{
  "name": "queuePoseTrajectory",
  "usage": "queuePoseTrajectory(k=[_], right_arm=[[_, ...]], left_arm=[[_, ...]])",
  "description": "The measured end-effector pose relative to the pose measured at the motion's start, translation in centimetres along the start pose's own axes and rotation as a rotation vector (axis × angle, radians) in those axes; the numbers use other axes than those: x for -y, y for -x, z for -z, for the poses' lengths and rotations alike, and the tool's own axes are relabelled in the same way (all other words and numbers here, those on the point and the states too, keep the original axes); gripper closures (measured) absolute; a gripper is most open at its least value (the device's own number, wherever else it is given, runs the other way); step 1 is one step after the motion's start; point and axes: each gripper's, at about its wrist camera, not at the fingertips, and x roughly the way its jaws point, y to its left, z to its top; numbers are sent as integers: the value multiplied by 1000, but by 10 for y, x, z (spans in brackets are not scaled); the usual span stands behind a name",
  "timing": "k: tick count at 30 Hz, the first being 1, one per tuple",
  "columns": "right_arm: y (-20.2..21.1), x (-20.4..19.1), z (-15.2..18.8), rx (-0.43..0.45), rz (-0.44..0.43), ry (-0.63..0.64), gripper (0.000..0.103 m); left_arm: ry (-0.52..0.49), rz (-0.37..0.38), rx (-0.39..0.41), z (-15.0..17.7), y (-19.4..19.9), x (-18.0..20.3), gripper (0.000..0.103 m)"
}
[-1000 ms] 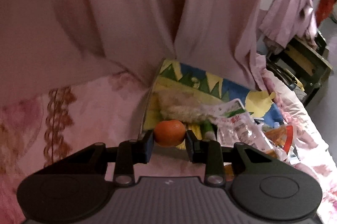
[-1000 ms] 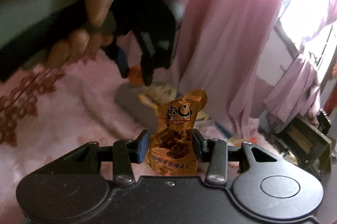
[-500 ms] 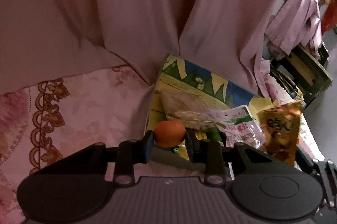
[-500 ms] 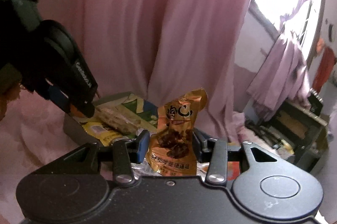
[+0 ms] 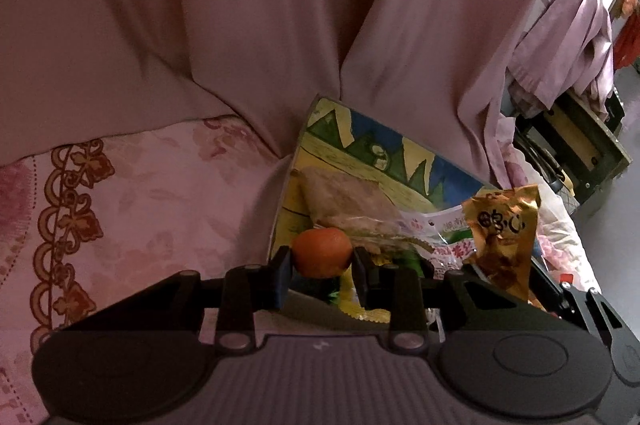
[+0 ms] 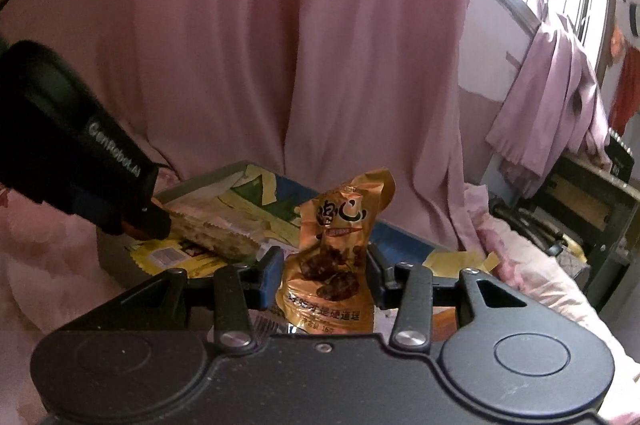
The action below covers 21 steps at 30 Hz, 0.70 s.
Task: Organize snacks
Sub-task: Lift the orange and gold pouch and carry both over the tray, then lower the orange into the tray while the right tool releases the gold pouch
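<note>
2 snacks are in transit to the same place. The left hand-held gripper [image 5: 322,259] has its jaws narrowed onto a small orange fruit [image 5: 322,252], pads pressing both sides. The right hand-held gripper [image 6: 326,271] clamps the lower half of a gold snack pouch [image 6: 338,257], which stands upright between its pads. Both hang over the printed box [image 5: 362,153] that sits on the pink bed [image 5: 132,193], against the curtain [image 5: 280,25].

The step in hand looks like the drop-off. The fruit is over the box's near left corner; the pouch is toward its right side. Inside already lie a clear-wrapped cake bar [image 5: 348,203], a white and red packet [image 5: 434,233] and a yellow wrapper [image 6: 172,255]. The next move probably calls for lowering each item into a free gap and then parting the jaws, with the 2 tools kept from knocking together.

The pouch carries large dark Chinese characters and a line of small print ending in "16"; I cannot read it surely. White lettering on the left tool's body appears to say "GenRobot.AI".
</note>
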Motion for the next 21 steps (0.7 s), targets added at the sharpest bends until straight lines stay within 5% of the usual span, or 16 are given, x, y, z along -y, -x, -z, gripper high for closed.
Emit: queuePoseTrajectory(k=[21], right_arm=[[-12, -3, 3, -38, -25, -31, 50]], left_arm=[[3, -6, 8, -1, 3, 1, 53]])
